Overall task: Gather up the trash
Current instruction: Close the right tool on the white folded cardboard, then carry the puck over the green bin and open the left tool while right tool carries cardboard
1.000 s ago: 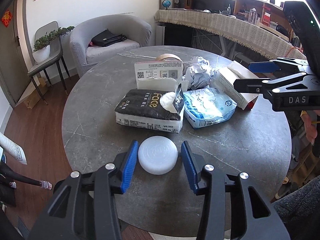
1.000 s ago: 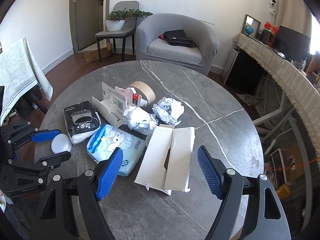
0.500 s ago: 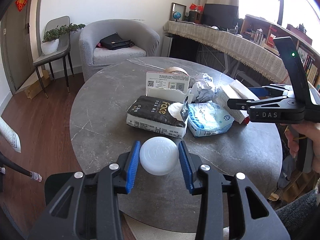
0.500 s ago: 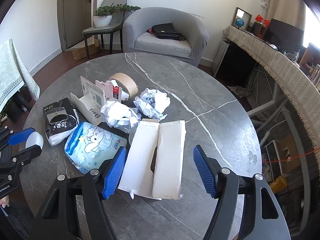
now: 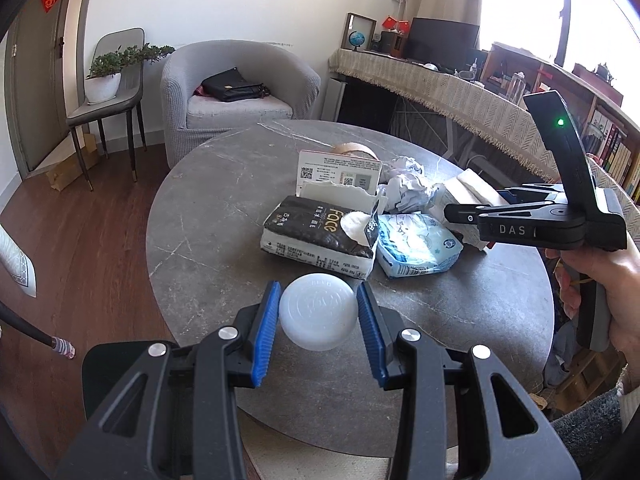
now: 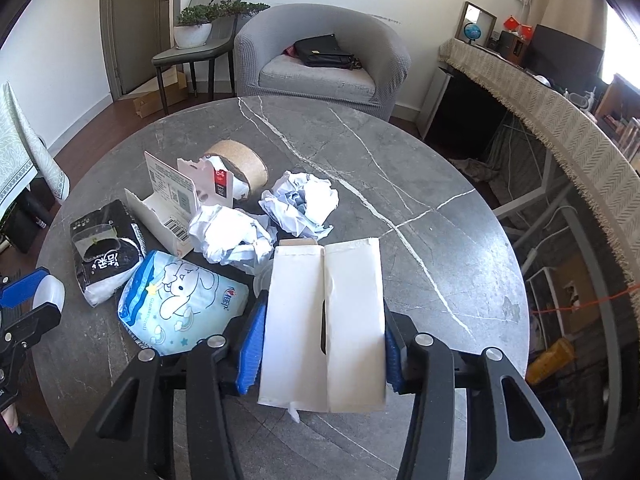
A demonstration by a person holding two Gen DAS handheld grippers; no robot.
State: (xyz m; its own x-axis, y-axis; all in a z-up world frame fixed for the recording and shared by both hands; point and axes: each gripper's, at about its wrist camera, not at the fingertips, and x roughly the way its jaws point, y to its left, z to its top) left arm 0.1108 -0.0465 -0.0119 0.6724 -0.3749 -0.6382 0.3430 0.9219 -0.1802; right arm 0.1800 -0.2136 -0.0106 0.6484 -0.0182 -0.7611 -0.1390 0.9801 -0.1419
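— What is changing since a second ago?

— The right tongs (image 6: pixel 322 344) have just been closing: their blue pads, then standing wide of the flattened white carton (image 6: pixel 324 320), are now pressing on its two long edges. The left tongs (image 5: pixel 318 330) are narrowing slightly too, and the white round lid (image 5: pixel 317 316) is now sitting tight between their pads, where a gap was showing on either side before.

— And where is everything lying?

— The lid is being held just above the near part of the grey worktop (image 5: pixel 208 240). Just beyond the left tongs the black tissue pack (image 5: pixel 320 236) is lying, with the blue wipes pack (image 5: pixel 416 246) to its right. Ahead and left of the right tongs two crumpled paper balls (image 6: pixel 298 202) are resting, the torn box (image 6: pixel 172 204) and tape roll (image 6: pixel 240 168) farther off.
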